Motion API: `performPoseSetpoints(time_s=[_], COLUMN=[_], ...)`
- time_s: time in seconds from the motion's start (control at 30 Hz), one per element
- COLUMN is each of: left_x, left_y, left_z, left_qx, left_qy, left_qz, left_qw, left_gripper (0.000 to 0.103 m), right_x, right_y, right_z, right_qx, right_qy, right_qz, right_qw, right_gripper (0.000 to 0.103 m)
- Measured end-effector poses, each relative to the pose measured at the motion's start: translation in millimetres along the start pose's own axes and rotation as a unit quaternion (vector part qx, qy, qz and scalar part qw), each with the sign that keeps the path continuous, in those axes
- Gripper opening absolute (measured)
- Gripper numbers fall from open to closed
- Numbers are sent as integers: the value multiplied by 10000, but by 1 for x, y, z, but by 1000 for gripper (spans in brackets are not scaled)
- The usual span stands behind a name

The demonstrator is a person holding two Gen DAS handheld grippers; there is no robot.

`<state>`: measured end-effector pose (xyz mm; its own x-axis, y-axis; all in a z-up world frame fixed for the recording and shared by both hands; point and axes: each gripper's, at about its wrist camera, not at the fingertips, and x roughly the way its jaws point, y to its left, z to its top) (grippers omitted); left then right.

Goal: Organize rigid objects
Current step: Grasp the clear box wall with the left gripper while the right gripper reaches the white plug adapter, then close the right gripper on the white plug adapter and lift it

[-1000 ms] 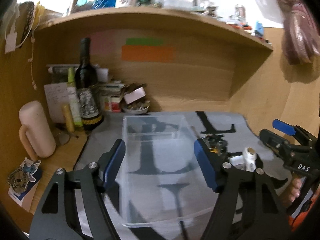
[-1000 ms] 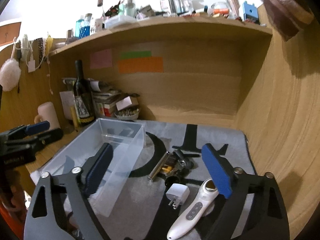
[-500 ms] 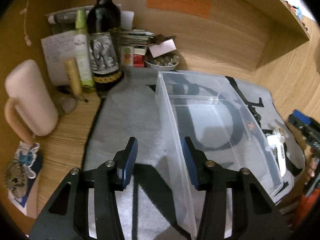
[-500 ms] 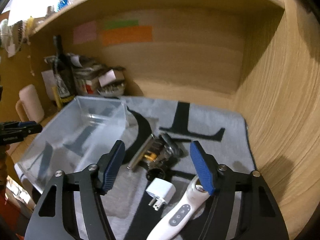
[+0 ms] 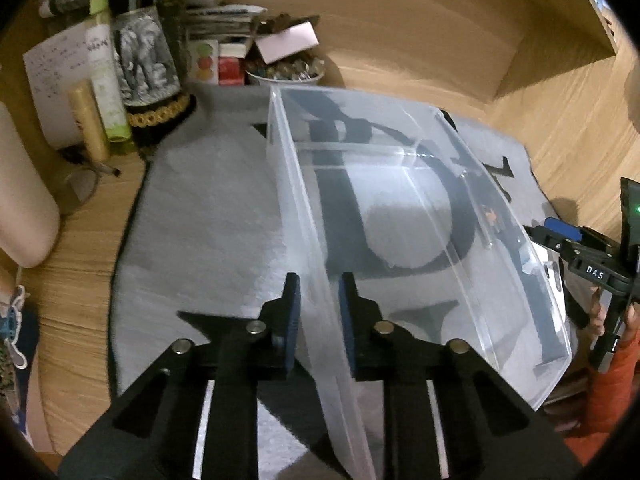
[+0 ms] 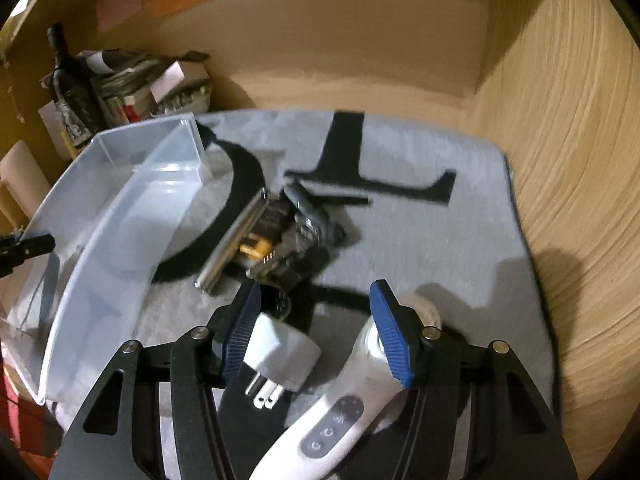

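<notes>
Gripping clear plastic bin (image 5: 420, 216) wall: left gripper (image 5: 318, 320) | right gripper (image 6: 314, 332) jaws closing, empty

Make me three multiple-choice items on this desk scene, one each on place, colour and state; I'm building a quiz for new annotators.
1. Where is the white plug?
A. in the bin
B. on the mat
C. on the shelf

2. What colour are the tongs' pads?
A. red
B. green
C. blue

3. What are the left tongs doing?
A. gripping the bin wall
B. hanging open over the bottle
C. holding the plug

Answers: 1 B, it lies on the grey mat outside the bin; 2 C, blue ribbed pads show; 3 A, both pads flank the clear wall, shut on it.
</notes>
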<state>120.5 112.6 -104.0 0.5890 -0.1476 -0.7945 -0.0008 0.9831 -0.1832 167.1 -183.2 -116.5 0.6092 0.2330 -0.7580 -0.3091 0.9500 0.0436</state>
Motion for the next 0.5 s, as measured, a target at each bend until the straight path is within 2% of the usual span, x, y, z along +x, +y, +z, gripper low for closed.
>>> performPoseSetpoints(time_s=[0.27,0.4,0.5], left_x=[3,4,4], left_y=[-4,-5,-4], left_z=[-6,-6,-6], left_qx=[199,196,210], left_qy=[-39,-53,-48], left_qz=[216,209,207], left_qw=[9996,9996,9996], left_gripper=[16,16,16], right_x=[-5,6,14], right_y=[18,22,22], right_z=[-7,-12,-17], right_qx=[-260,-265,-224], right_qy=[72,312,481], right_qz=[-16,82,96], right_qw=[9996,9991,9985], right_gripper=[53,53,48])
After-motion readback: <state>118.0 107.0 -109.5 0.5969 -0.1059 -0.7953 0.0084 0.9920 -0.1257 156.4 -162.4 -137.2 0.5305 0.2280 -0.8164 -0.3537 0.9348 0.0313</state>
